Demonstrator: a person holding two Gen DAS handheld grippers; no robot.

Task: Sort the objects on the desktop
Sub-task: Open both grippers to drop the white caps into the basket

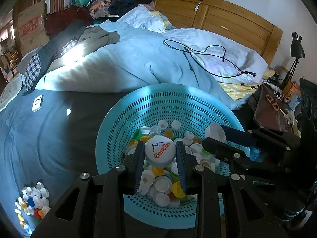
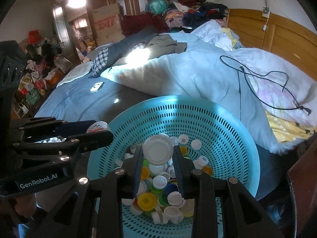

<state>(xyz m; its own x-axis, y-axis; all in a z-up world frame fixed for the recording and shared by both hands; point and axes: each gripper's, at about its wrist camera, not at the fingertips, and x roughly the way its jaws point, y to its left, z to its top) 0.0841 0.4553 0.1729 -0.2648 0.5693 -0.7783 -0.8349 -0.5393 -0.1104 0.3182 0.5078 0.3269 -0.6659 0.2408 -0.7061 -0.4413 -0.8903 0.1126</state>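
A teal perforated basket (image 1: 178, 99) (image 2: 227, 130) sits on the bed with several bottle caps (image 1: 164, 184) (image 2: 158, 194) heaped in it. My left gripper (image 1: 160, 148) is shut on a large white cap with an orange logo (image 1: 160, 151), held over the heap. That logo cap (image 2: 98, 128) shows at the left in the right wrist view, between the left gripper's fingers (image 2: 87, 134). My right gripper (image 2: 157, 150) is shut on a large plain white cap (image 2: 158, 149) above the basket. The same plain cap (image 1: 215, 131) appears at the right in the left wrist view.
A second pile of caps (image 1: 32, 200) lies on the blue sheet left of the basket. A white remote (image 1: 37, 103) (image 2: 96, 86) rests farther up the bed. A rumpled pale duvet (image 1: 138, 63) with a black cable (image 1: 208, 53) lies behind the basket. A cluttered bedside table (image 1: 275, 107) stands at the right.
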